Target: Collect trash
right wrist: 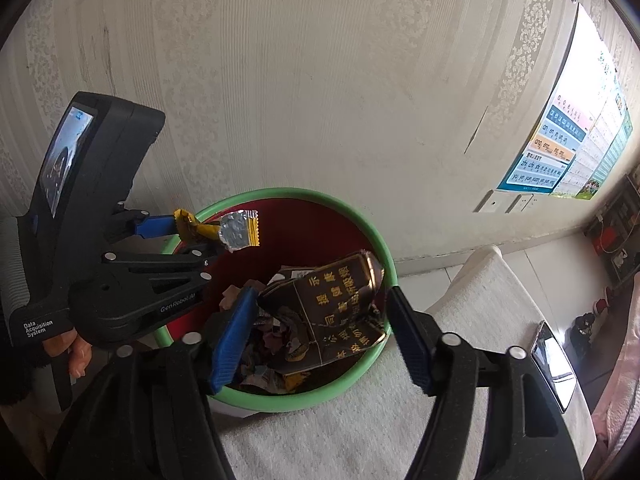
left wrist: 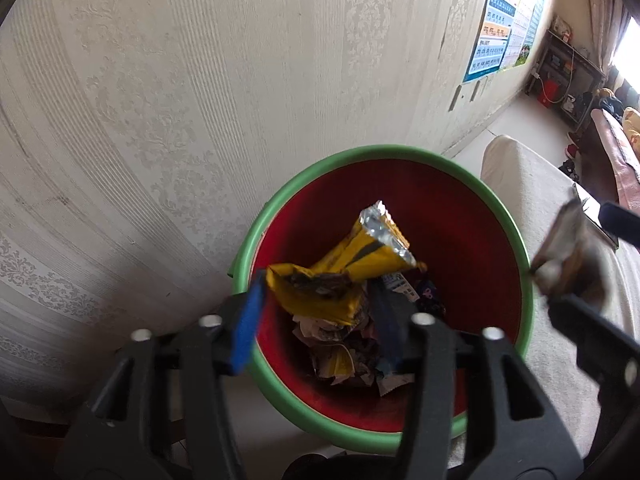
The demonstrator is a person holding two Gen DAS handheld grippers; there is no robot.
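Note:
A red trash bin with a green rim (left wrist: 516, 240) (right wrist: 372, 240) stands by the wall, with several crumpled wrappers (left wrist: 348, 352) at its bottom. My left gripper (left wrist: 316, 316) is open over the bin. A yellow snack wrapper (left wrist: 352, 268) (right wrist: 236, 230) lies between its fingers, touching the left blue pad (left wrist: 248, 324). My right gripper (right wrist: 320, 336) is open over the bin's right side. A brown box with gold lettering (right wrist: 332, 308) (left wrist: 568, 256) sits between its fingers, against the left pad (right wrist: 234, 340).
Patterned wallpaper wall behind the bin. A white cloth-covered surface (right wrist: 472, 344) lies right of the bin with a phone (right wrist: 554, 364) on it. A poster (right wrist: 568, 148) hangs on the wall. A shelf with clutter (left wrist: 564, 72) stands far right.

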